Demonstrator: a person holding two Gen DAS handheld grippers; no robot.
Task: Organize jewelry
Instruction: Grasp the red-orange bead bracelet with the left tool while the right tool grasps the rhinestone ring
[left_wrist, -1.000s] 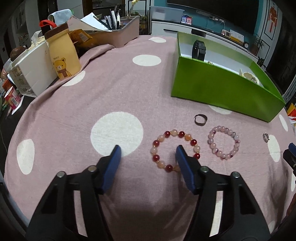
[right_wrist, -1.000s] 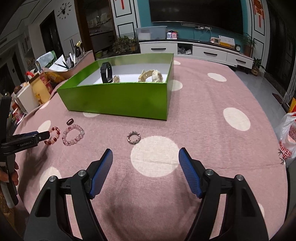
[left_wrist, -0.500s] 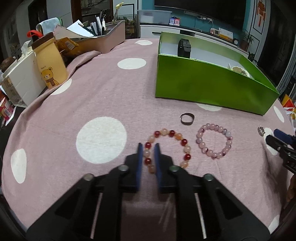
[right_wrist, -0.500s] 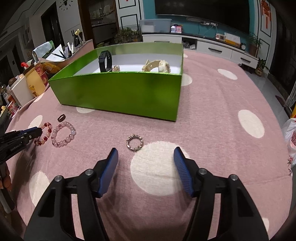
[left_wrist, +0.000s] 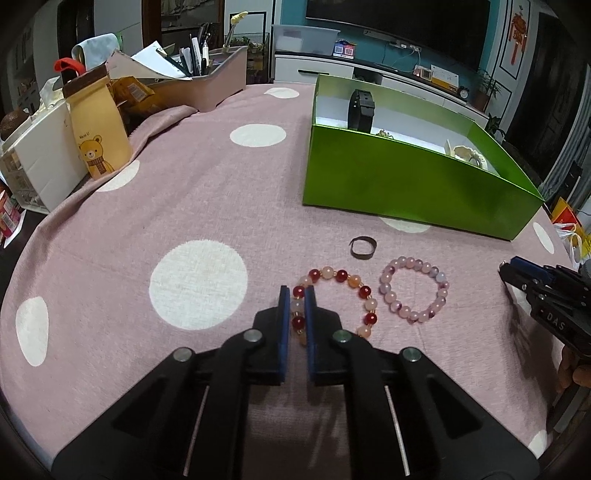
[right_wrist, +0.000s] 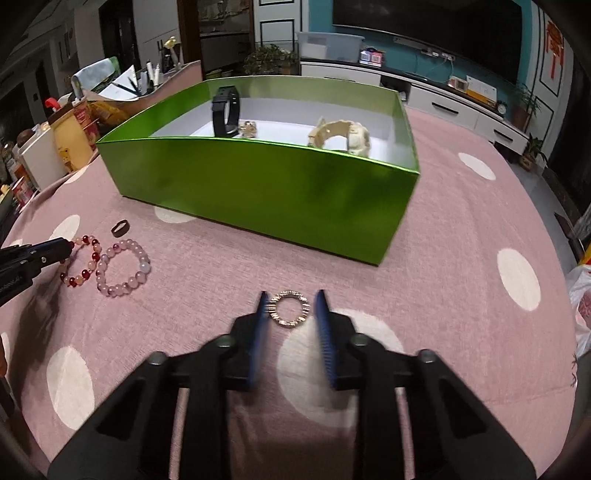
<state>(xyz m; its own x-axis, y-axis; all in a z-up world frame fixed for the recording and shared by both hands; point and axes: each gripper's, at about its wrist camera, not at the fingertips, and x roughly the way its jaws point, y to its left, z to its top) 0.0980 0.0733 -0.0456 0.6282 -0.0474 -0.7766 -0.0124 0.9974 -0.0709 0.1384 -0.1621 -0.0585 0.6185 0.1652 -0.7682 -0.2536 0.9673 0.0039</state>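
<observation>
- Gripping the near-left arc of the red-and-peach bead bracelet (left_wrist: 334, 304), the left tool (left_wrist: 296, 295) has its blue pads clenched on the beads; the bracelet lies flat on the pink polka-dot cloth (left_wrist: 184, 206) over the counter.
- Just right of it lies the pale pink bead bracelet (left_wrist: 414, 290), close to the first bracelet; whether they touch cannot be told.
- A small dark ring (left_wrist: 363, 247) stands on the cloth a little farther off, between the two bracelets and the green box (left_wrist: 406, 184).
- The right tool (right_wrist: 290, 301) has just been closing; its jaws flank the sparkly silver ring (right_wrist: 289, 308), which lies flat between them at the far edge of a white dot. The left pad looks to be at the ring's edge, while a gap remains on the right, so it is not yet clenched.
- Inside the green box, seen from the right wrist view, stand a black band (right_wrist: 225, 110), a small gold piece (right_wrist: 248, 128) and a cream bracelet (right_wrist: 341, 134).
- At the far left of the counter sit a yellow bear carton (left_wrist: 98, 136) and a tray of pens and papers (left_wrist: 199, 81).
</observation>
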